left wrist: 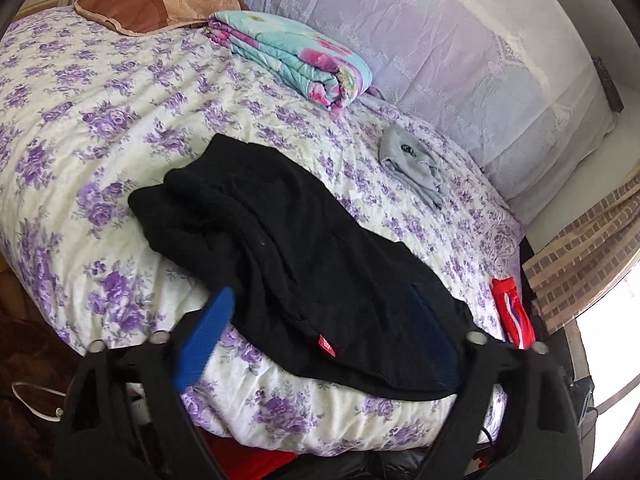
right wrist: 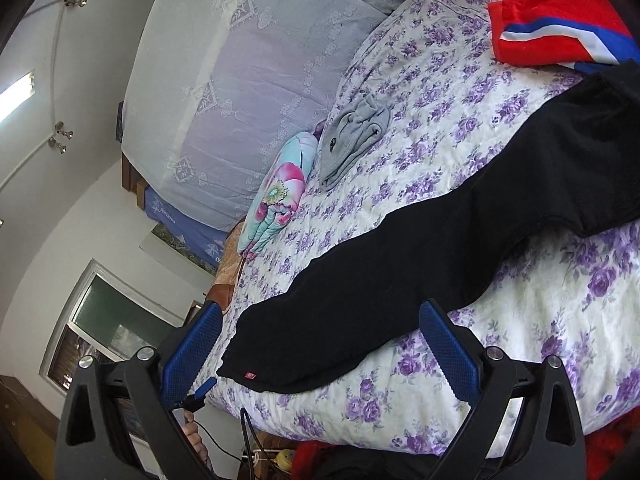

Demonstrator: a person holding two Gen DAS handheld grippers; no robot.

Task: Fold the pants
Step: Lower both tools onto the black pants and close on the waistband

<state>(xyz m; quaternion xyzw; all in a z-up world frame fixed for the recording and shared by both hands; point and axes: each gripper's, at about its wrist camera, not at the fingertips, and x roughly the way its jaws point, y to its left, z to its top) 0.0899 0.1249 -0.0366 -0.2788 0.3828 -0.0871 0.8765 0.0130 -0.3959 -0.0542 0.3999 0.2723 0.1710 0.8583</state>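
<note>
The black pants (left wrist: pixel 304 256) lie between both wide-open grippers — left gripper (left wrist: pixel 316 344), right gripper (right wrist: pixel 320 344) — on the flowery bed (left wrist: pixel 100 128).

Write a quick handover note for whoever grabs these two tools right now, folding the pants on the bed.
Left tool: open, empty, fingers straddling the near end of the black pants.
Right tool: open, empty, over the end with the red tag.
Pants: stretched out, rumpled, on the floral bedspread. Grey garment and red striped garment lie apart, beyond them.
Done: no neat fold visible yet.
Left: grip, flatten, fold.
</note>
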